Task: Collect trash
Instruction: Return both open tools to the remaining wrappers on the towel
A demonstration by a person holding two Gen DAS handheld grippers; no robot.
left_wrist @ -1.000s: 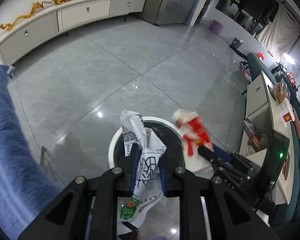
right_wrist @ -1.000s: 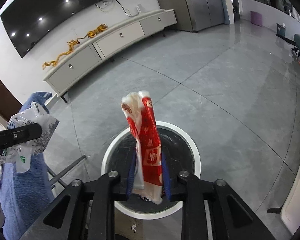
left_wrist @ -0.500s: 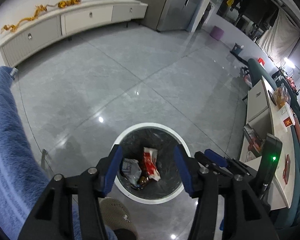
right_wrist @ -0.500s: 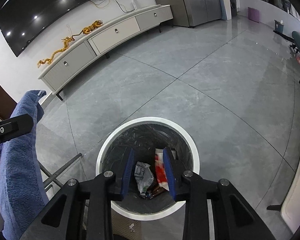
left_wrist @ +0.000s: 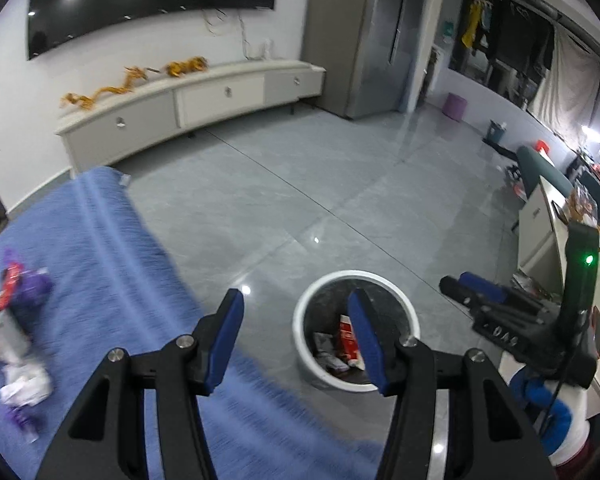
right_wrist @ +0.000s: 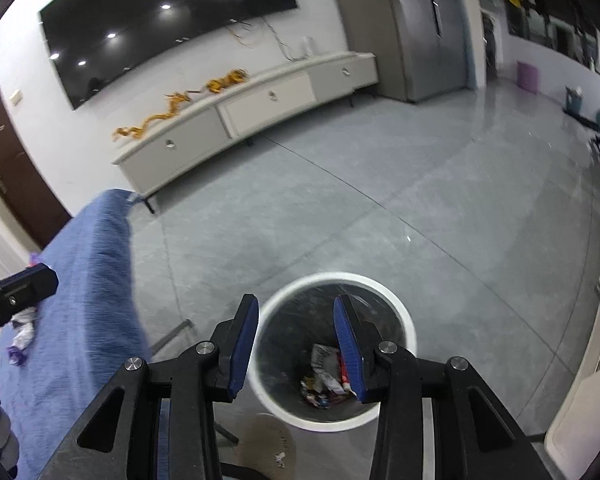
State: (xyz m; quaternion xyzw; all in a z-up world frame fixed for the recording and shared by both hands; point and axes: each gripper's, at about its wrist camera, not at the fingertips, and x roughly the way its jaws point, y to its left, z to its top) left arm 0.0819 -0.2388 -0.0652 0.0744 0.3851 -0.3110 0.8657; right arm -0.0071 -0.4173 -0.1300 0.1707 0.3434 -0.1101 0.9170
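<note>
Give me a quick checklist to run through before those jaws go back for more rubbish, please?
1. Left gripper empty, jaws apart: ok.
2. Right gripper empty, jaws opening: ok.
3. Dropped wrappers lie inside the white bin: ok.
4. More trash left on the blue cloth: ok, it is there.
5. Path from bin to trash free: cannot tell, the picture is blurred.
6. Floor by the bin free of litter: cannot tell.

Glossy grey floor tiles [left_wrist: 284,184] mirroring ceiling lights, fuzzy blue cloth cover [left_wrist: 100,264] with a rough nap, smooth white plastic bin [right_wrist: 406,322] lined with shiny black film, crinkled paper and foil wrappers [right_wrist: 326,372] seen inside, brushed-metal fridge [left_wrist: 364,36]
</note>
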